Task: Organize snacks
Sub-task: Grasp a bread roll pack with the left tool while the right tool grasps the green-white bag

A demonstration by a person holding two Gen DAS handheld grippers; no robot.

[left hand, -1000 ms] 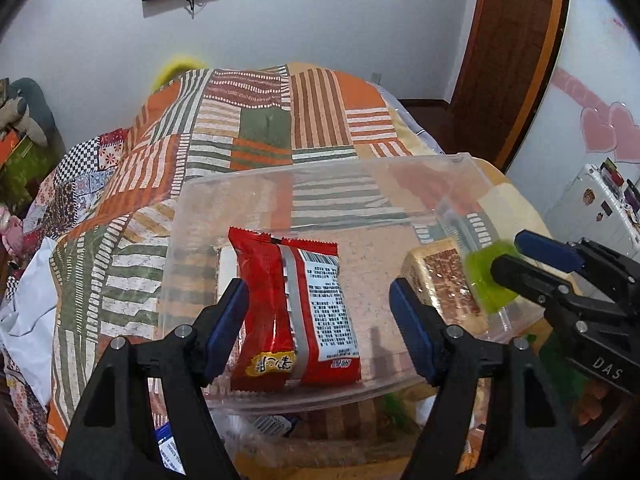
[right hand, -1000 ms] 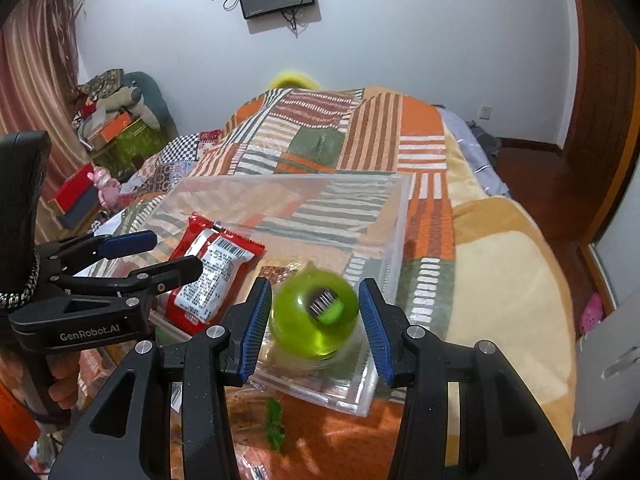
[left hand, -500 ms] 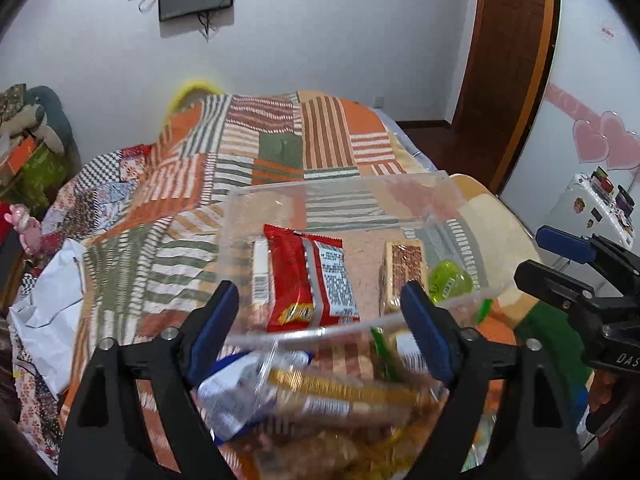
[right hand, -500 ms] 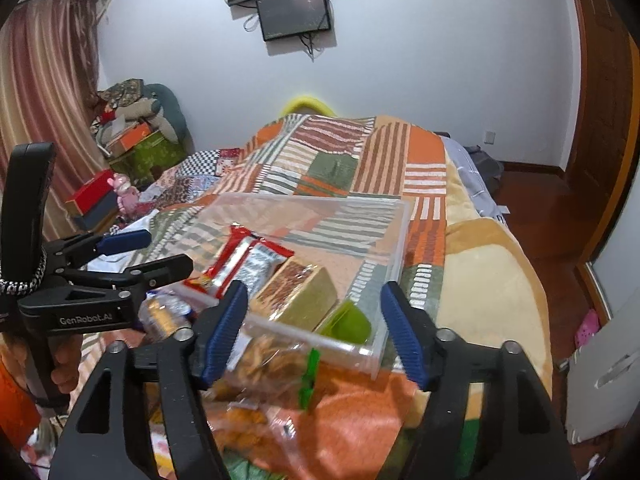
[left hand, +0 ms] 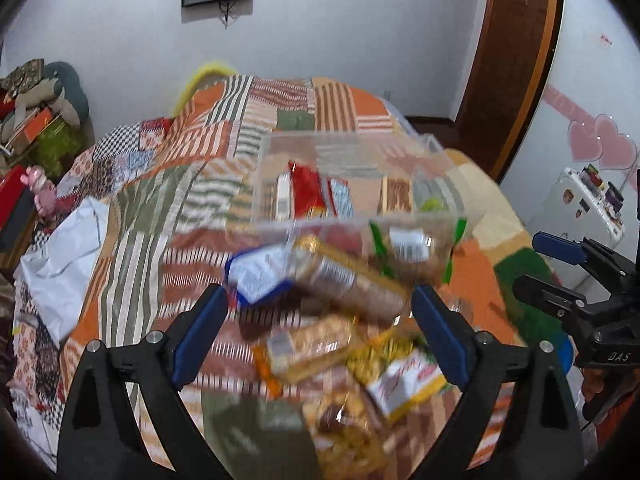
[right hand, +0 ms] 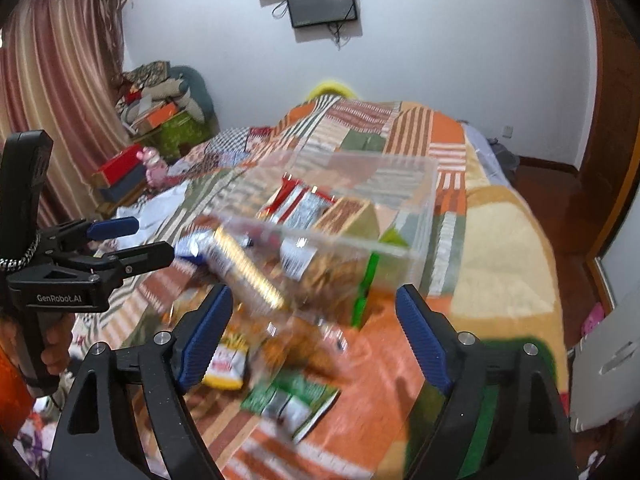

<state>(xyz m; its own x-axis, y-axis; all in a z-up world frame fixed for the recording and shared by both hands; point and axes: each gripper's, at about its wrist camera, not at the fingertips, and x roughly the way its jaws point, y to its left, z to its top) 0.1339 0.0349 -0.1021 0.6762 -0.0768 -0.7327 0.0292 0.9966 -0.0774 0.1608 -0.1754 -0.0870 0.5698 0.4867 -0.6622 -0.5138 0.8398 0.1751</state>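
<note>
A clear plastic bin [left hand: 348, 152] sits on the patchwork bed. In it lie a red packet [left hand: 308, 196], a brown biscuit pack [left hand: 396, 196] and a green jelly cup [left hand: 432, 202]. Loose snacks are heaped in front of the bin, among them a long gold biscuit roll [left hand: 352, 280] and a blue-white packet [left hand: 256, 276]. My left gripper [left hand: 320, 300] hangs above this heap, its jaws opening and gripping nothing. My right gripper [right hand: 314, 300] hovers over the same heap beside a green packet [right hand: 292, 396], its jaws also opening and bare. The bin [right hand: 400, 168] stands beyond it.
A white bag [left hand: 64, 260] lies on the bed's left side. A clutter pile [right hand: 160, 108] and a red box [right hand: 120, 168] stand by the curtain. A white cabinet [left hand: 580, 208] stands at the right, near a wooden door [left hand: 516, 60].
Both grippers drew back from the bin and spread wider. The right one let go of the green jelly cup, which now lies in the bin. The loose snack heap came into view.
</note>
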